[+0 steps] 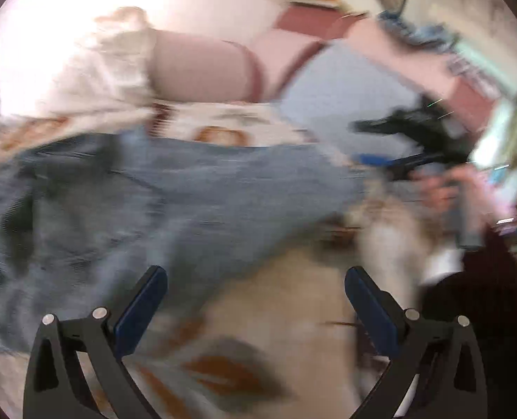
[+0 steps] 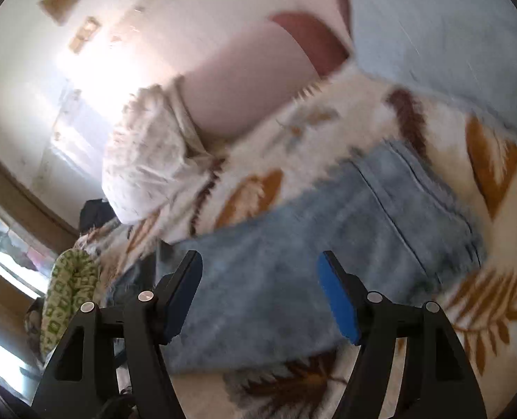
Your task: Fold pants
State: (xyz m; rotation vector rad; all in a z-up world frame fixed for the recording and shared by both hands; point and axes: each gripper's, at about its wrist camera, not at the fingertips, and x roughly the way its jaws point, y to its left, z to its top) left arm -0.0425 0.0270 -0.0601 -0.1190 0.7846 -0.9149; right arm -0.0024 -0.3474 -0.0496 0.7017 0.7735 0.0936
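Light blue denim pants (image 1: 174,195) lie spread on a cream blanket with brown leaf print (image 1: 244,373). In the right wrist view the pants (image 2: 293,262) lie under my gripper, one leg end up right. My left gripper (image 1: 256,279) is open and empty, over the pants' near edge. My right gripper (image 2: 260,262) is open and empty, just above the denim. It also shows in the left wrist view (image 1: 391,143) at the right, held by a hand. Both views are motion-blurred.
A pink bolster (image 1: 206,70) and a white pillow (image 2: 143,174) lie at the bed's head. A pale blue sheet (image 2: 450,35) lies beside the blanket. A green patterned cloth (image 2: 69,293) hangs at the bed's left edge.
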